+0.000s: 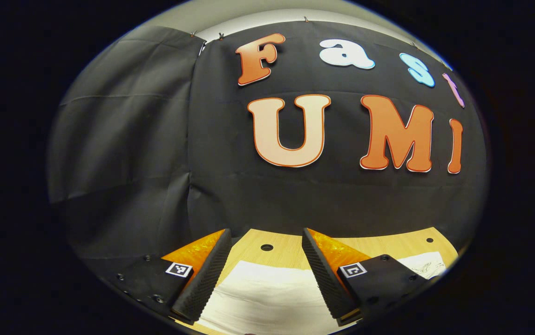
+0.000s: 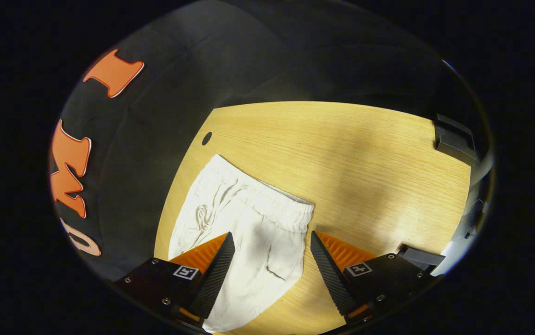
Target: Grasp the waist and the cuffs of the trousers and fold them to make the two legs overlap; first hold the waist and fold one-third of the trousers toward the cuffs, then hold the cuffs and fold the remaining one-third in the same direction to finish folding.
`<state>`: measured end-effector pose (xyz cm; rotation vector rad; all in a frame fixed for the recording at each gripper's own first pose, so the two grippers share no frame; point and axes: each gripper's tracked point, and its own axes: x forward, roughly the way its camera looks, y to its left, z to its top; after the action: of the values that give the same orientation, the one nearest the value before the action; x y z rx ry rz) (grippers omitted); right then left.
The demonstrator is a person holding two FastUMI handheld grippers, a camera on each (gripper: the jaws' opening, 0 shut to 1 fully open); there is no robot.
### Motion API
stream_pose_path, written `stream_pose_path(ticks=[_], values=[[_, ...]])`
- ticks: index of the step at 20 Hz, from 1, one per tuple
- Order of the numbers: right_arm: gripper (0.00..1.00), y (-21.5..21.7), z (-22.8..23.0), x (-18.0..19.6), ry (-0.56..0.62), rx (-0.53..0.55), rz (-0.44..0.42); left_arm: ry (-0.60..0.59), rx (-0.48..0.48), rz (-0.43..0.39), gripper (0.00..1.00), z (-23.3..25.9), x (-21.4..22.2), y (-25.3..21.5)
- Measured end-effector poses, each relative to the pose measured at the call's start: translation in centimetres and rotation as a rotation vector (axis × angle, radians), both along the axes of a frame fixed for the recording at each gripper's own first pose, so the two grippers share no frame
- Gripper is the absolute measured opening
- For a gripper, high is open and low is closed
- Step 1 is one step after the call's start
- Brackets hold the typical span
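Trousers (image 2: 248,228) of pale, soft cloth lie flat on the wooden table (image 2: 341,153), close to the edge by the black booth wall, and in the right gripper view the elastic waist (image 2: 272,202) with its drawstring (image 2: 204,216) faces away from the camera, toward the middle of the table. From here they look like one narrow strip under the waistband, which suggests the two legs already overlap — though the cuffs lie below the frame, so that stays a judgement. The right gripper (image 2: 272,244) hangs above the upper part of the garment with its fingers spread wide, the cloth showing in the gap between them and nothing pinched. In the left gripper view the left gripper (image 1: 266,242) is likewise spread and holding nothing; it points nearly level toward the wall, with white cloth lying on the table below and between its fingers. Which end of the garment that is I cannot tell. The waist lies fully extended with no layer folded over it, so the first third-fold toward the cuffs does not look begun, and the cuff fold after it is also left. The next step probably calls for both grippers to drop to the waistband's two corners — thin cloth lying flat on wood, so the lower finger must slip under the hem cleanly.
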<state>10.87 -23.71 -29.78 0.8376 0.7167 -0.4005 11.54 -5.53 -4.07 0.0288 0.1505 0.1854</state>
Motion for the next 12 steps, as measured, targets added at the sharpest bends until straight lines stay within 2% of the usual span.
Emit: stream_pose_path(ticks=[10, 11, 12], values=[[0.98, 2.6, -1.5, 0.3, 0.051, 0.08, 0.069, 0.031, -0.049, 0.047, 0.99, -1.3, -1.0, 1.7], [0.88, 2.6, -1.7, 0.4, 0.06, 0.075, 0.074, 0.034, -0.055, 0.054, 0.99, -1.5, -1.1, 2.0], [0.94, 2.8, -2.0, 0.4, 0.069, 0.073, 0.081, 0.038, -0.061, 0.061, 0.99, -1.7, -1.2, 2.2]])
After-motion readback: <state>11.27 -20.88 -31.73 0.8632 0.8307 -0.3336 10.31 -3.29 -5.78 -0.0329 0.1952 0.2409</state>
